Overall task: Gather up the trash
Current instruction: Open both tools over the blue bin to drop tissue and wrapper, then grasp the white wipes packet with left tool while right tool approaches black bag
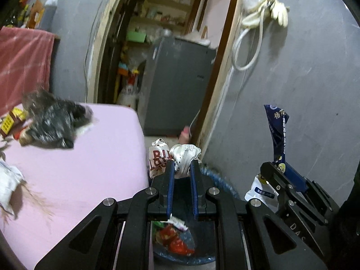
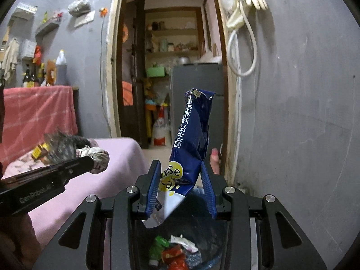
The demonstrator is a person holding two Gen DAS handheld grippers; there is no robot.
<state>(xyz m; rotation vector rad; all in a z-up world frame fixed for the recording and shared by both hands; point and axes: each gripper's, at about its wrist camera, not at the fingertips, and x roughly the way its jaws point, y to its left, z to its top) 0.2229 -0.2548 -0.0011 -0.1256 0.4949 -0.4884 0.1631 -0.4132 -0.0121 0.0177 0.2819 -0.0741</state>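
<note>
My left gripper [image 1: 182, 165] is shut on a crumpled white wrapper [image 1: 185, 157] with red print and holds it above a blue trash bin [image 1: 184, 247]. It also shows in the right wrist view [image 2: 99, 157]. My right gripper [image 2: 181, 171] stands over the same bin [image 2: 180, 249]. A tall dark blue snack bag [image 2: 191, 139] stands between its fingers, which are spread wide; the bag's lower end hangs toward the bin. The bag also shows in the left wrist view [image 1: 277, 135]. The bin holds red, green and white wrappers.
A pink-covered bed [image 1: 74, 168] lies to the left with a dark crumpled bag [image 1: 54, 121], a yellow-red box [image 1: 11, 121] and white paper [image 1: 9, 184] on it. A grey wall [image 2: 292, 123] is at the right, an open doorway [image 2: 171, 67] ahead.
</note>
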